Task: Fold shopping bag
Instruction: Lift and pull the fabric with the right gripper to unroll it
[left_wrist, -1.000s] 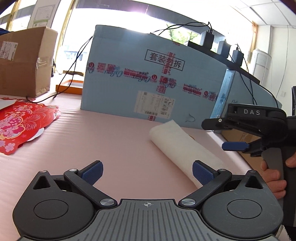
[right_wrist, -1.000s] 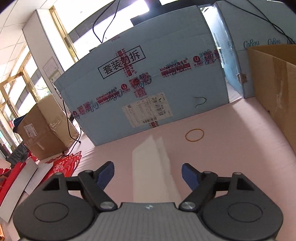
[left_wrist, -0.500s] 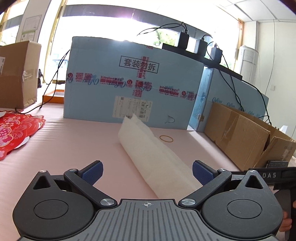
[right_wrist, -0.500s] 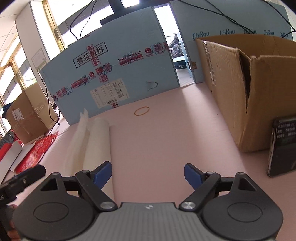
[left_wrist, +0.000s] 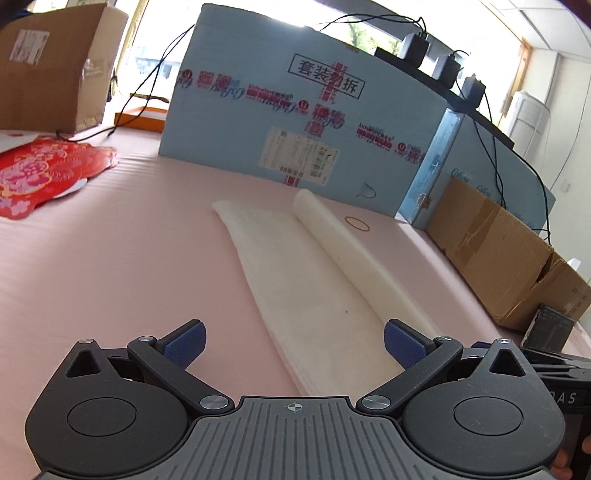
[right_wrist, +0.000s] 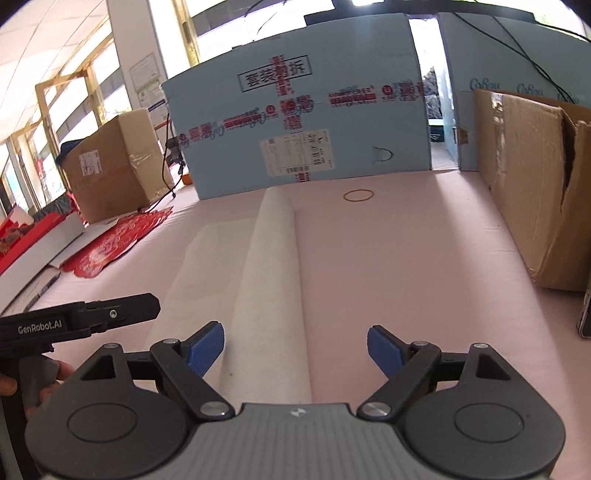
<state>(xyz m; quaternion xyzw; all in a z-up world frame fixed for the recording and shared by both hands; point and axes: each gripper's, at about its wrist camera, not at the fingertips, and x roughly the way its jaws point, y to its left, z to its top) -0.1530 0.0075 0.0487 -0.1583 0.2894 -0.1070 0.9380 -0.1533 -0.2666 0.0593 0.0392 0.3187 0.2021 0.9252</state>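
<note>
A white shopping bag (left_wrist: 314, 288) lies flat on the pink table as a long strip, its right edge folded over into a raised roll. In the right wrist view the same bag (right_wrist: 269, 280) runs away from me with the roll along its right side. My left gripper (left_wrist: 293, 345) hovers open over the bag's near end, nothing between its blue pads. My right gripper (right_wrist: 295, 350) is open too, above the near end of the roll and the bare table beside it. The left gripper's body (right_wrist: 74, 321) shows at the left of the right wrist view, held by a hand.
A big blue carton (left_wrist: 295, 110) stands behind the bag. A brown cardboard box (right_wrist: 532, 192) lines the right side, with a dark phone-like slab (left_wrist: 548, 328) leaning at it. A rubber band (right_wrist: 358, 195) lies near the carton. Red paper cutouts (left_wrist: 40, 173) and another brown box (right_wrist: 110, 166) sit at left.
Both grippers have swung round and sunk toward the bag's near end. The bag, earlier a loose roll, now lies spread flat with a fold along its right edge.
</note>
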